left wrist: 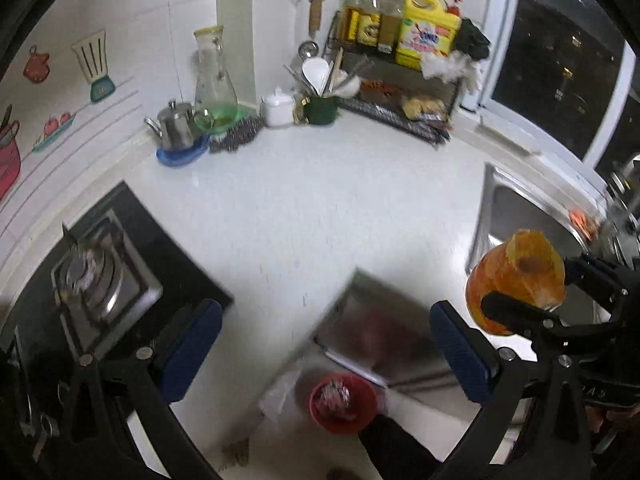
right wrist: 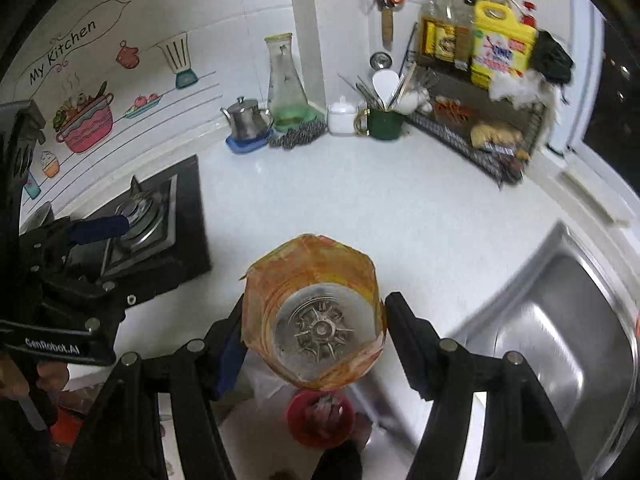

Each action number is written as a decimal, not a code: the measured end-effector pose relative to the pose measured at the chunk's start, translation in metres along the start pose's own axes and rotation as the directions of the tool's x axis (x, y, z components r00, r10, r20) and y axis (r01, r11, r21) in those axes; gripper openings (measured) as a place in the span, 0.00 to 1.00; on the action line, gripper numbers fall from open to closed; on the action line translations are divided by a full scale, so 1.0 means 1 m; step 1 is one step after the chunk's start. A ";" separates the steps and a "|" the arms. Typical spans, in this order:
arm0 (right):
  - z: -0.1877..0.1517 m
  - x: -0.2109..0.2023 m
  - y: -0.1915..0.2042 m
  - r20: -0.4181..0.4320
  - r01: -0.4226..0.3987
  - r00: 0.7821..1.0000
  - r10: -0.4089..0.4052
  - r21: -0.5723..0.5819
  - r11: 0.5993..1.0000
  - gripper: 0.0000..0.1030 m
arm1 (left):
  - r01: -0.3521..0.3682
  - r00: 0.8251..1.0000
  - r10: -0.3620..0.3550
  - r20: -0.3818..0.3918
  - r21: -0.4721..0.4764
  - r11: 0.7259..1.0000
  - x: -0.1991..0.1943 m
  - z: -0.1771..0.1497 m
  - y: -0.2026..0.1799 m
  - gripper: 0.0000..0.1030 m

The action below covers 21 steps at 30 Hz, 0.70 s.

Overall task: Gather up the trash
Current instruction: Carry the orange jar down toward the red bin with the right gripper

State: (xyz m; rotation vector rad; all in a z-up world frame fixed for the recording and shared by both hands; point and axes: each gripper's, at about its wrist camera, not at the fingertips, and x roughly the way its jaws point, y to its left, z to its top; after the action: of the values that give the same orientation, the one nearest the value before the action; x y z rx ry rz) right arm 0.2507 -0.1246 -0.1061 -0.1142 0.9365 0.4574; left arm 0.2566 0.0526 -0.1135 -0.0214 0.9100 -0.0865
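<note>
Countertop (right wrist: 360,208) sharp; right claw (right wrist: 314,320) hides orange bottle's (right wrist: 312,276) sides.

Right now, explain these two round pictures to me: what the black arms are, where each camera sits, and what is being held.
No robot here: a person holds a two-finger tool in each hand, each with a fisheye camera looking along its fingers. In the right tool's view, the right gripper clamps an orange plastic bottle, bottom toward the camera. In the left tool's view, the left gripper is open and holds nothing. Below both is a red bin with scraps inside. The white counter carries a kettle, a glass carafe and a rack of bottles, between stove and sink.
</note>
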 end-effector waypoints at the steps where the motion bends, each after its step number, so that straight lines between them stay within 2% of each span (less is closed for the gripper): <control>1: -0.010 -0.004 0.006 -0.009 -0.002 1.000 0.002 0.008 1.000 0.61 | 0.003 1.000 -0.003 -0.011 0.005 1.000 -0.002 -0.009 0.000 1.00; 6: -0.048 -0.001 0.029 -0.068 0.001 0.998 0.001 0.020 1.000 0.61 | 0.020 0.997 -0.018 -0.081 0.020 1.000 -0.004 -0.053 -0.003 1.00; 12: -0.088 0.014 0.038 -0.157 0.000 0.988 0.005 0.032 0.999 0.61 | 0.028 0.984 -0.026 -0.174 0.008 1.000 0.019 -0.102 -0.004 1.00; 18: -0.130 0.053 0.034 -0.228 -0.002 0.974 0.009 0.028 1.000 0.61 | 0.032 0.968 -0.036 -0.248 -0.020 0.999 0.071 -0.146 -0.005 1.00; 21: -0.152 0.090 0.025 -0.269 -0.013 0.963 0.021 0.032 0.999 0.61 | 0.028 0.960 -0.037 -0.278 -0.036 0.999 0.110 -0.174 -0.003 1.00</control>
State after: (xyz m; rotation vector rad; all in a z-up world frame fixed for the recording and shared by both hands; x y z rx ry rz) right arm 0.1710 -0.1169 -0.2658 -0.1442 1.2121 0.4504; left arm 0.1865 0.0440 -0.3068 -0.0549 1.1932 -0.1077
